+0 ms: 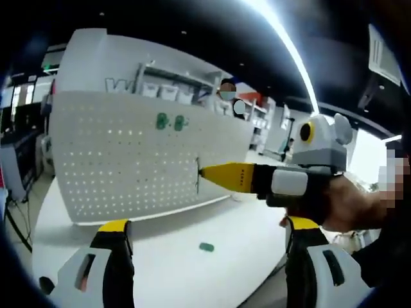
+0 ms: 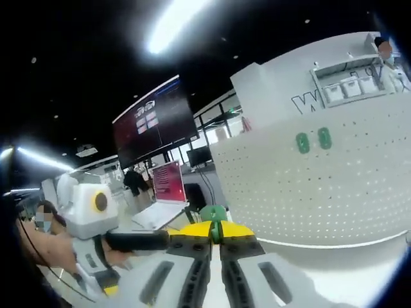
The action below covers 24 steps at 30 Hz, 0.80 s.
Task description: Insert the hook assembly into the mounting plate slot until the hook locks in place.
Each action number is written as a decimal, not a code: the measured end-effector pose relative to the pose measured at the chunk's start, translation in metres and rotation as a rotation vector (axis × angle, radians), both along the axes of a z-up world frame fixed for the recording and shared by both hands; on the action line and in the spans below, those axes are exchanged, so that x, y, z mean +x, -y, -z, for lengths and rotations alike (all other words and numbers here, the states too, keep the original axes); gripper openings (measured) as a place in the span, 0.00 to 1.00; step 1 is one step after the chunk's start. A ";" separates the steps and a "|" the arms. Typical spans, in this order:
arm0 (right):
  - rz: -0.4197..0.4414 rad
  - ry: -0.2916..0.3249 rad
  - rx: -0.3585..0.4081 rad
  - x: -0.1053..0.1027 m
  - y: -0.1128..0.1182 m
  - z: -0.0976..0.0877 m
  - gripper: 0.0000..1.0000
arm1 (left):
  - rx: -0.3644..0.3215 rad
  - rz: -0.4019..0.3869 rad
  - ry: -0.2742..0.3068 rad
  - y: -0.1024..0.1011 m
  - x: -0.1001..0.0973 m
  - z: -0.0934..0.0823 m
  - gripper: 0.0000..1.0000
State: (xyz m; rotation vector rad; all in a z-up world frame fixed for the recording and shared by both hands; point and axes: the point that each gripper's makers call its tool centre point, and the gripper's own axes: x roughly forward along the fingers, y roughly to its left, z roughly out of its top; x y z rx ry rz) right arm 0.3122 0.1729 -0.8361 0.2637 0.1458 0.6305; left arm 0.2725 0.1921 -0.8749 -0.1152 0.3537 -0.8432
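I'm seeing a white perforated pegboard (image 1: pixel 128 154) standing upright on the glossy white table (image 1: pixel 192 224), with two green hooks (image 1: pixel 171 121) already hanging near its top. A small green piece (image 1: pixel 206 246) is lying loose on the table. My right tool (image 2: pixel 216 232) is pinching a green hook piece (image 2: pixel 212 212), yellow tips together. My left tool (image 1: pixel 205 226) is gaping apart, holding nothing.

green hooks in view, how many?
3 or 4: two side by side on the pegboard at and, one on the table, one clamped in the right gripper, possibly the same one.
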 end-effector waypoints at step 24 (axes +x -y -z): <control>0.297 0.127 -0.047 0.085 0.066 -0.024 0.00 | -0.017 -0.027 -0.078 -0.013 0.013 0.017 1.00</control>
